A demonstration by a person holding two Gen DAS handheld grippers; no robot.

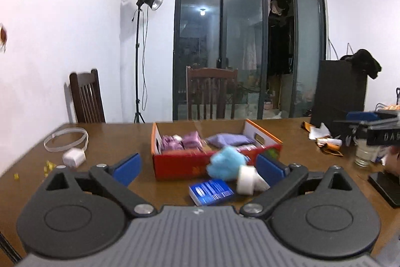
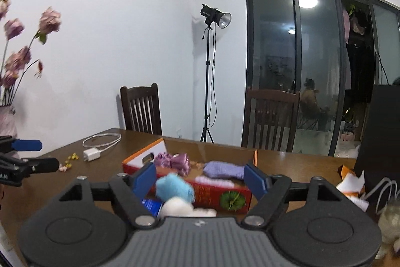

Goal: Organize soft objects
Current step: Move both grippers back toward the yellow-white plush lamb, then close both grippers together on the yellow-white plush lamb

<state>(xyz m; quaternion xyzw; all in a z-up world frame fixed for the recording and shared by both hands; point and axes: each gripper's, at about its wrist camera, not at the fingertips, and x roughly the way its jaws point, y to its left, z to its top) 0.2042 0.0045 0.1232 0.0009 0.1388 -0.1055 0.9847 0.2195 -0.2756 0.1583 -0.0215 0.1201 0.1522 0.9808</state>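
We hold both grippers above the near edge of the wooden table (image 1: 117, 139), and both stand wide with nothing between their blue pads. The left gripper (image 1: 197, 163) points at the red cardboard box (image 1: 175, 163), which sits open-topped in the middle of the table. Inside it we see purple satin pieces (image 1: 181, 142) at the left and a lavender knitted pouch (image 1: 228, 139) at the right.

Just in front of the box, on its near side, a fluffy light-blue ball (image 1: 225, 164) lies against the red wall, blurred. A white roll (image 1: 246, 179) touches it on the near right, and a small blue packet (image 1: 211, 192) lies flat just nearer and to the left.

From the right gripper (image 2: 200, 179) we see the same cluster: the light-blue ball (image 2: 175, 187) before the box (image 2: 225, 197), the white soft piece (image 2: 177, 207) nearer, the blue packet (image 2: 151, 205) at its left.

Far left on the table lie a white charger (image 1: 73, 157) and its coiled cable (image 1: 66, 138). A glass jar (image 1: 366, 154) stands at the right, near a black box (image 1: 340, 91).
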